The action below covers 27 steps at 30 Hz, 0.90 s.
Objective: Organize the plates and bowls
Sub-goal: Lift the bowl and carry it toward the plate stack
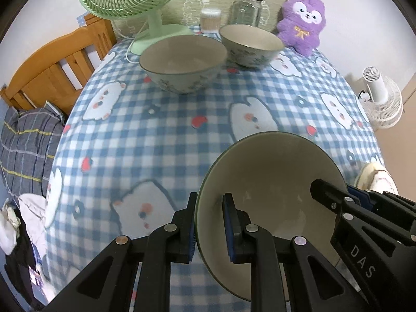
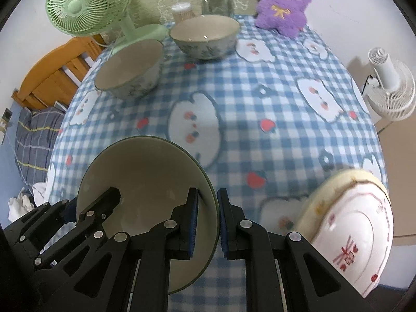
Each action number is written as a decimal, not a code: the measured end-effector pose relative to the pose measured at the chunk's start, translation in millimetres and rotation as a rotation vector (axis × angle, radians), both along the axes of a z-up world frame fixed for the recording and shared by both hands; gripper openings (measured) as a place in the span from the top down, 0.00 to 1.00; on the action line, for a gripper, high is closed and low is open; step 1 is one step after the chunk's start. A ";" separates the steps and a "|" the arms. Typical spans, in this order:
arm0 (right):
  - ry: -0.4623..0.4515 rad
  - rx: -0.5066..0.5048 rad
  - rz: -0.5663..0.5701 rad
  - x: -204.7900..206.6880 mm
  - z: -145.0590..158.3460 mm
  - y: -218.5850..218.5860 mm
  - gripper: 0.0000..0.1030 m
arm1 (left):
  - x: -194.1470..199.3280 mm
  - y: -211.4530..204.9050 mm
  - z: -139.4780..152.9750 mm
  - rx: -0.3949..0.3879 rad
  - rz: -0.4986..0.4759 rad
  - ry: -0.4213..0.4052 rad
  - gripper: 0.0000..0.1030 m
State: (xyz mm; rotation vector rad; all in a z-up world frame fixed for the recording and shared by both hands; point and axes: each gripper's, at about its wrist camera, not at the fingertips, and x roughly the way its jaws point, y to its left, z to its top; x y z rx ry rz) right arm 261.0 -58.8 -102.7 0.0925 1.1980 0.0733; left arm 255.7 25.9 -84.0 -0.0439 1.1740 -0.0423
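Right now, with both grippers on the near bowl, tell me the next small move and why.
Probably carry the held bowl forward toward the nearer far bowl to nest it: left gripper and right gripper both straddle its rim, and it looks tilted.

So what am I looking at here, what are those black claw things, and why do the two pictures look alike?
The black claws are hand-held grippers, one in each of a person's hands, each carrying a wide-angle camera that looks along its fingers. One picture comes from the left gripper, the other from the right gripper, so they show the same table from slightly different spots. Both grippers straddle the rim of one near bowl from opposite sides, a finger inside and a finger outside; whether they actually pinch it I cannot tell. Two more bowls stand farther back: the left bowl and the right bowl. A white plate lies at the right near edge.
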 end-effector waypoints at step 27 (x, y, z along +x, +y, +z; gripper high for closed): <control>0.047 -0.025 0.026 -28.3 -14.8 -25.0 0.82 | -30.6 -34.0 -11.5 0.029 -0.010 0.029 0.85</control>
